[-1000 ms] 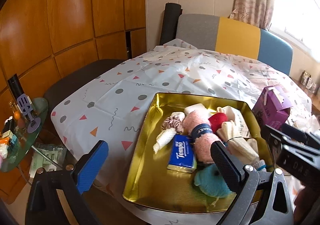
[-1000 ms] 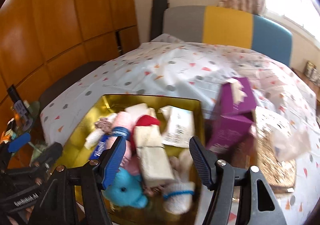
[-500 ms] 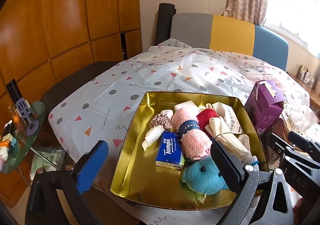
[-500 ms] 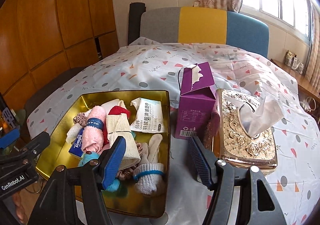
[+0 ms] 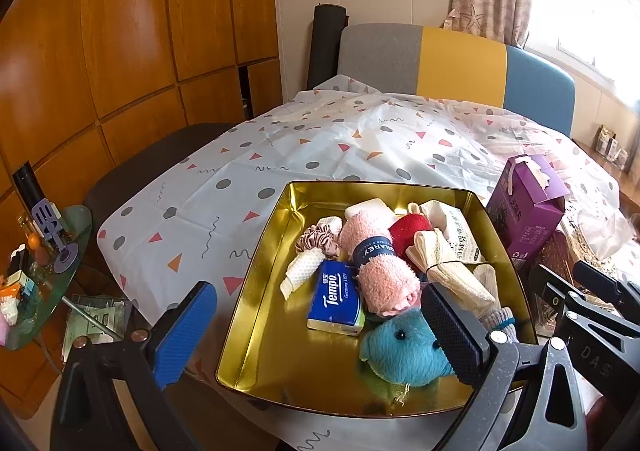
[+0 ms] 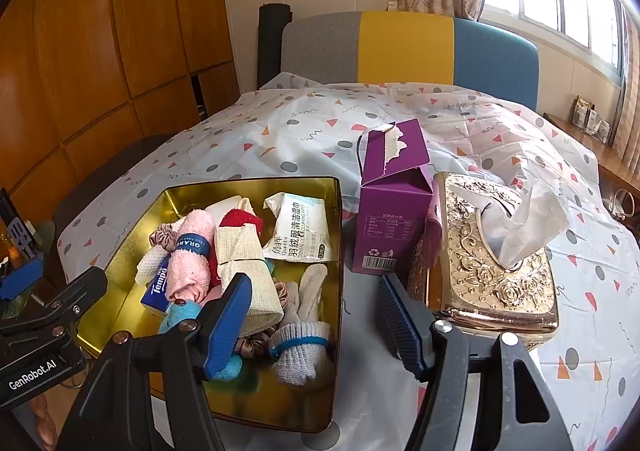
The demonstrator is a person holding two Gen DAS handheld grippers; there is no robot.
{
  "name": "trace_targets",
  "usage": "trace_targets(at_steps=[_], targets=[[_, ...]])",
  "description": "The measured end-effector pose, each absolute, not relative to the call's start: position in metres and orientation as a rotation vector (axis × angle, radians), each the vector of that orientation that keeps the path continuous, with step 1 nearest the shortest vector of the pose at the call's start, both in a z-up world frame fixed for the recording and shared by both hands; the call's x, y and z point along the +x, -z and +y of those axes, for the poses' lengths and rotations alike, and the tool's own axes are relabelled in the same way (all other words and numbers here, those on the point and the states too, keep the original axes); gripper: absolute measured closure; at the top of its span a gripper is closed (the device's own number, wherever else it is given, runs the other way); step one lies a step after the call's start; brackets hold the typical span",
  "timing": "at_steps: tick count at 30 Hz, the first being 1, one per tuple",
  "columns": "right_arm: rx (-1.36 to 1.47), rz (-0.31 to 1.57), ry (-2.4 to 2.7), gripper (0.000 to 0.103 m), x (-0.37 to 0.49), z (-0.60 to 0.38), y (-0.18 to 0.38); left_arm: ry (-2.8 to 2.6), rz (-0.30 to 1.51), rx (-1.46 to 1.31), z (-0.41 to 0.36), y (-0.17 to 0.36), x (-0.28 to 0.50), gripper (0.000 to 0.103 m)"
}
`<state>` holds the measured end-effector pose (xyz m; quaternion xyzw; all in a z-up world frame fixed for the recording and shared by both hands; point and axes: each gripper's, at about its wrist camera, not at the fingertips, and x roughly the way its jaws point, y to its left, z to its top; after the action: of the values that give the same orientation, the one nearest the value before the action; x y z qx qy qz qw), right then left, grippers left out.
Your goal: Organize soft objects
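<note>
A gold tin tray [image 5: 264,291] [image 6: 132,219] on the patterned tablecloth holds soft things: a rolled pink towel [image 5: 380,263] [image 6: 190,259], a blue plush toy [image 5: 404,351], a blue Tempo tissue pack [image 5: 336,297], a beige rolled cloth [image 6: 248,271], a red item [image 5: 408,229], a pink scrunchie [image 5: 318,241], a wet-wipes pack [image 6: 302,231] and a white sock roll [image 6: 300,347]. My left gripper [image 5: 316,335] is open and empty above the tray's near edge. My right gripper [image 6: 316,325] is open and empty above the tray's right rim.
A purple carton [image 6: 394,203] stands right of the tray, beside an ornate gold tissue box [image 6: 492,263]. A striped sofa back [image 6: 404,47] is behind the table. A glass side table [image 5: 36,279] with small items is at the left, and wooden wall panels [image 5: 120,31].
Both grippers have drawn back and tilted so the tray sits more centred. The right view has swung right, bringing the purple carton and gold tissue box fully into sight. Both stay open.
</note>
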<state>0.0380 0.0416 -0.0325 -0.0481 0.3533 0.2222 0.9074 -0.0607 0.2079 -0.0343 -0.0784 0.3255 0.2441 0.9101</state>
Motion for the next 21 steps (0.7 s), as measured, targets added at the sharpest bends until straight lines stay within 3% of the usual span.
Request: trace_targets(at_steps=[21], targets=[[-0.102,0.735,-0.458,0.036,0.0384,0.0425,0.033,-0.496,0.685,-0.158,0.2067,0.0365,-0.0596,0.0]])
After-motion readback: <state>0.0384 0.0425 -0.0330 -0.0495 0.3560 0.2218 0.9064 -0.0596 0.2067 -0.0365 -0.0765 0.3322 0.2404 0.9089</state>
